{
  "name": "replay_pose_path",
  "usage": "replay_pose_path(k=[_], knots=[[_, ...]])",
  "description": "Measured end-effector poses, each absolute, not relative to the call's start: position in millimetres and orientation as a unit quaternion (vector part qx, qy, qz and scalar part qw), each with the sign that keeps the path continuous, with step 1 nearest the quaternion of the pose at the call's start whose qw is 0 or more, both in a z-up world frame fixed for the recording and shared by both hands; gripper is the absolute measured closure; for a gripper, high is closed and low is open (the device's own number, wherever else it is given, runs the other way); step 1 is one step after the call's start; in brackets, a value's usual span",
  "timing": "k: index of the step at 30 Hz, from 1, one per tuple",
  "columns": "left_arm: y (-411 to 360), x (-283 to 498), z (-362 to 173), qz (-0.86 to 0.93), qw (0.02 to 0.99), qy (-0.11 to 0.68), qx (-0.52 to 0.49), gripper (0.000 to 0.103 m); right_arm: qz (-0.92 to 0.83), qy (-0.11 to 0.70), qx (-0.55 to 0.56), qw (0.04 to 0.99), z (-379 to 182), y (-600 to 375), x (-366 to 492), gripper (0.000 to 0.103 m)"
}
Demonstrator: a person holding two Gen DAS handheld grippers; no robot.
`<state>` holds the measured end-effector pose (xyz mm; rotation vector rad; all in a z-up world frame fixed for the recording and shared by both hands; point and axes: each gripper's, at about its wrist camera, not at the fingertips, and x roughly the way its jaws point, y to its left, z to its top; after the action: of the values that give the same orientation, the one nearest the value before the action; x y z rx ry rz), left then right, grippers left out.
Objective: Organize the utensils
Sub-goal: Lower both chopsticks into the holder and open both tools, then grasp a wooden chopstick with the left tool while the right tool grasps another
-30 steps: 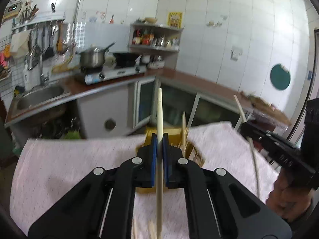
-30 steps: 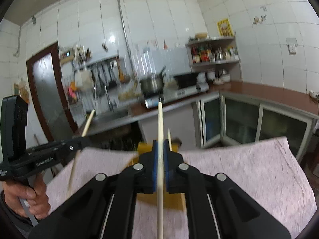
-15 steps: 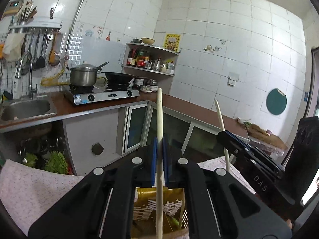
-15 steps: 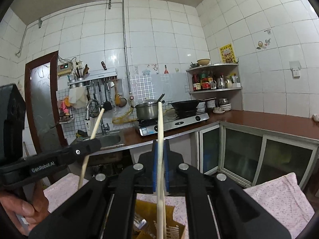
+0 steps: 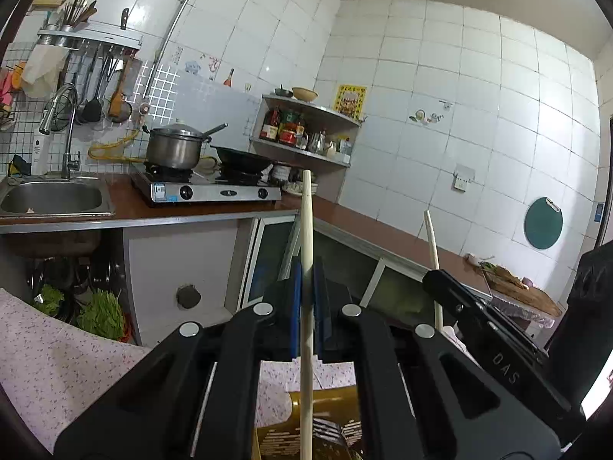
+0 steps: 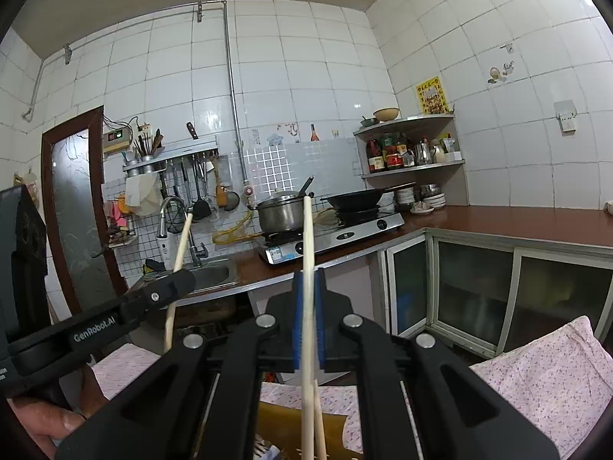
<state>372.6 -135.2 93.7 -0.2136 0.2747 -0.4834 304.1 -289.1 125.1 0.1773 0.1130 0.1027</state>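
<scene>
- Chopsticks: our left gripper (image 5: 306, 299) has its jaws pinched on one pale wooden chopstick (image 5: 306, 268), held upright, and our right gripper (image 6: 306, 318) has its jaws pinched on another chopstick (image 6: 307, 268), also upright.
- Below both grippers, at 6 o'clock in each wrist view, sits a yellow-brown utensil holder (image 5: 333, 421) on a pink flowered cloth (image 5: 57, 364); a second wooden stick (image 6: 320, 421) leans beside the right-hand chopstick over it.
- We see a white-tiled kitchen with a brown countertop (image 6: 498, 222) running along two walls.
- At 10 o'clock in the left view lie a steel sink (image 5: 53, 197) and tap; at 11 o'clock, a gas stove (image 5: 207, 191) carries a lidded pot (image 5: 174, 147) and a black wok (image 5: 241, 159).
- A corner shelf (image 5: 306, 145) with bottles stands at 12 o'clock; a round green board (image 5: 543, 223) hangs at 3 o'clock.
- In the left view, the right gripper crowds in at 4 o'clock; in the right view, the left gripper sits at 8 o'clock with the bare hand (image 6: 46, 425) under it.
</scene>
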Motion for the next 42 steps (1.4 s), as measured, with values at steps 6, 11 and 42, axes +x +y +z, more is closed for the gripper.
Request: replay_pose_path(k=[6, 11, 42], knots=[[-136.6, 379.2, 87.7, -0.231, 0.958, 0.134, -0.103, 0.099, 0.039, 0.048, 0.083, 0.995, 119.8, -290.4, 306.2, 0.097], [-137.5, 378.1, 82.0, -0.230, 0.958, 0.137, -0.099, 0.099, 0.030, 0.046, 0.081, 0.995, 112.3, -291.0, 304.7, 0.097], [-56.4, 221.9, -24.2, -0.149, 0.912, 0.381, 0.007, 0.040, -0.037, 0.275, 0.108, 0.955, 31.3, -343.7, 137.4, 0.057]])
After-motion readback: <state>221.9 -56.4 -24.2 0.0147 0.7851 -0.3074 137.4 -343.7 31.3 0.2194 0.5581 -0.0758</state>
